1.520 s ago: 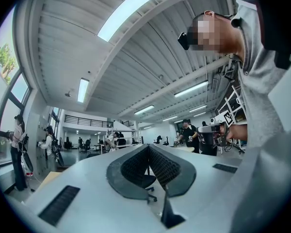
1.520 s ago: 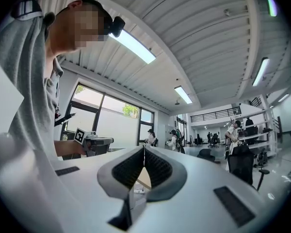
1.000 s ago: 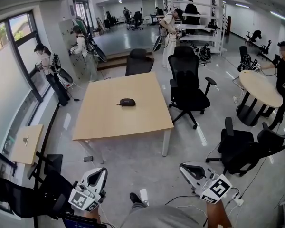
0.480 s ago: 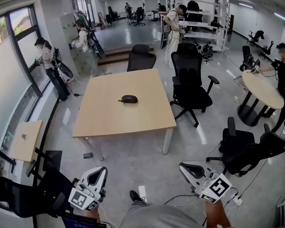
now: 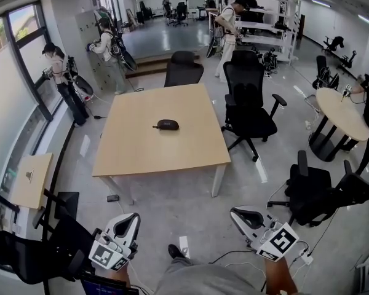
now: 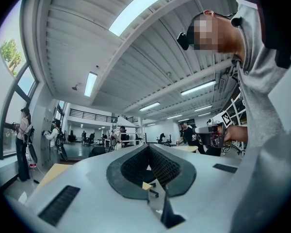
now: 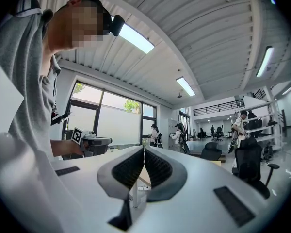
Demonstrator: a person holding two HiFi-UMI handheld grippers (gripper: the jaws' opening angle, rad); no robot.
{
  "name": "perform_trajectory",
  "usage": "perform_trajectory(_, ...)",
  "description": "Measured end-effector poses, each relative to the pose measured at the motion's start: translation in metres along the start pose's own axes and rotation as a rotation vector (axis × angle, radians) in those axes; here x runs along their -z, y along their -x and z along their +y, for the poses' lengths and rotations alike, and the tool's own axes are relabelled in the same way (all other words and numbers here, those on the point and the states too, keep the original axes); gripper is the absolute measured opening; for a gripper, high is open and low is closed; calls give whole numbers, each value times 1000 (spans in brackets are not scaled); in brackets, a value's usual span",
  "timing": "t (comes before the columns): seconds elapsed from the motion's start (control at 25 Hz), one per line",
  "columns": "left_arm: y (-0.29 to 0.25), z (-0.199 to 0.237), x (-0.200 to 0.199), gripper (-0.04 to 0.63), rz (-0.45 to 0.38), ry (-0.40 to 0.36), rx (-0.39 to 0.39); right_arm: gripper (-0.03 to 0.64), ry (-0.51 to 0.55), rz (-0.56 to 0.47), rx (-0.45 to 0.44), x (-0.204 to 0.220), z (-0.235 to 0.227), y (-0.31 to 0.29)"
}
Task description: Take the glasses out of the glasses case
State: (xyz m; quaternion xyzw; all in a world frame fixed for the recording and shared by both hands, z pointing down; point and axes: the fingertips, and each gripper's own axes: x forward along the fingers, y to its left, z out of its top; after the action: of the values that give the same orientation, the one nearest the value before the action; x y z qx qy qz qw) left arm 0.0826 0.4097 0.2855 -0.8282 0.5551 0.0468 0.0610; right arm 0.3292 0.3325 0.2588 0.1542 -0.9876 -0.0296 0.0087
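While both are held low by the person's body, the left gripper (image 5: 130, 220) is clenched on nothing, its pads (image 6: 136, 165) meeting, and the right gripper (image 5: 238, 214) is likewise pressed together and empty. Well ahead stands the table (image 5: 141, 158). The case (image 5: 166, 125) lies closed near its middle, well apart from both grippers. A chair (image 5: 249, 112) stands just beside the table's right edge.

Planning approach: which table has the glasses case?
The big square table in the middle; case lies near its centre; the round table and small side table lack it.
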Motion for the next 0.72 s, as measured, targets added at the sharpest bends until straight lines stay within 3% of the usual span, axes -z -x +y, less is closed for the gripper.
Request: perform_trajectory(0.72, -44, 38, 17, 5, 44, 2, 20, 8, -52, 21, 4, 23, -45, -42)
